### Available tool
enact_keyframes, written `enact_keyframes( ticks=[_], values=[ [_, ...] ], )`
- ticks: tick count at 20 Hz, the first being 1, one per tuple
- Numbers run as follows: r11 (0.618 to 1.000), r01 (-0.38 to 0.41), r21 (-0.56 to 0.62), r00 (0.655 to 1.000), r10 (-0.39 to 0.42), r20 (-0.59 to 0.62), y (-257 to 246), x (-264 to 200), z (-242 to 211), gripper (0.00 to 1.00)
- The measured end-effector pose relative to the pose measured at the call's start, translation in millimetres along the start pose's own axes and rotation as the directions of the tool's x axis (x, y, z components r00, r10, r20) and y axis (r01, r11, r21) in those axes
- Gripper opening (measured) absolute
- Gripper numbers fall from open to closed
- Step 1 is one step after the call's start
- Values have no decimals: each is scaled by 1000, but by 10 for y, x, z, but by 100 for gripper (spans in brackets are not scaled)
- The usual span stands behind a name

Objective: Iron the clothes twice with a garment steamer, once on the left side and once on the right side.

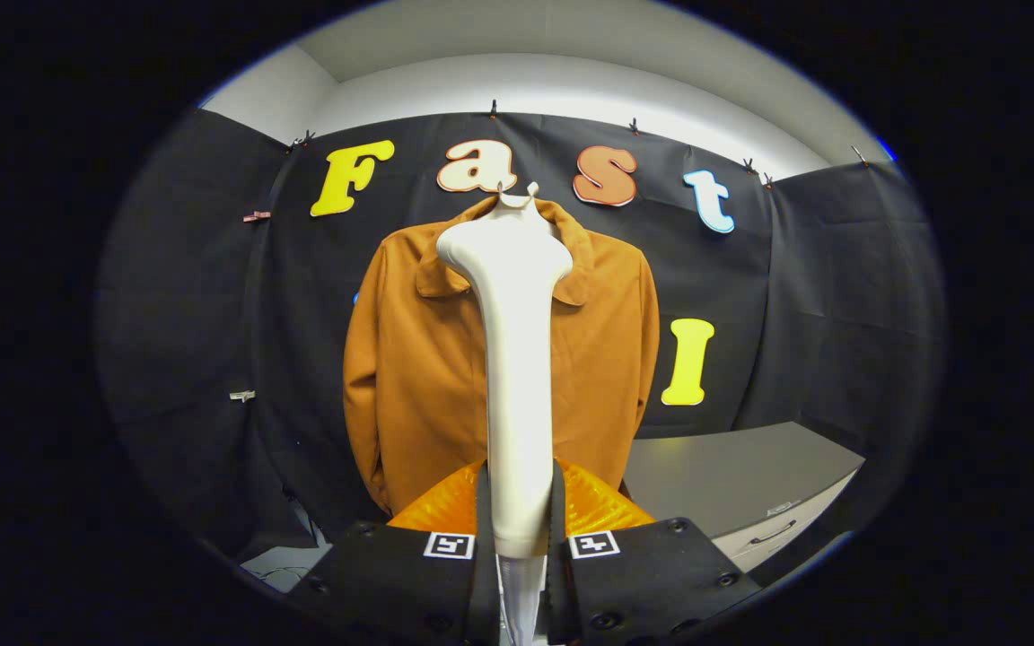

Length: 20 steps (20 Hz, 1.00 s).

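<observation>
— 2 fingers of the gripper (520, 529) clamp the garment steamer (517, 359) by its handle?
— Yes, upright, head far and high, probably poised for a pass. The jacket (409, 377) hangs beyond it on the far wall: rust-brown, collared, smooth, left of a grey cabinet (741, 484).

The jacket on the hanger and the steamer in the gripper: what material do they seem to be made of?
The brown jacket looks like a soft, matte woven or brushed fabric: no shine, gentle folds. The white garment steamer, held between the fingers of the gripper, looks like smooth, slightly glossy plastic, with soft highlights.
</observation>
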<state>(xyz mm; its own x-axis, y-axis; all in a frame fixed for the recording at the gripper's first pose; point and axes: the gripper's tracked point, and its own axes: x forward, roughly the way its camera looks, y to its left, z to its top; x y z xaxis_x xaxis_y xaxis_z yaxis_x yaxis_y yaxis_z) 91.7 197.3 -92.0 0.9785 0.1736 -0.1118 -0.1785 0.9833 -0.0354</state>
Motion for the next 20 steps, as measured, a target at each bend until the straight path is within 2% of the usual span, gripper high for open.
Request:
enact_keyframes(
  ticks=[10,20],
  values=[
    [996,-46,-81,999,47,11,577,366,-52,23],
    [979,7,-204,1000,-8,-4,696,890,-518,24]
  ],
)
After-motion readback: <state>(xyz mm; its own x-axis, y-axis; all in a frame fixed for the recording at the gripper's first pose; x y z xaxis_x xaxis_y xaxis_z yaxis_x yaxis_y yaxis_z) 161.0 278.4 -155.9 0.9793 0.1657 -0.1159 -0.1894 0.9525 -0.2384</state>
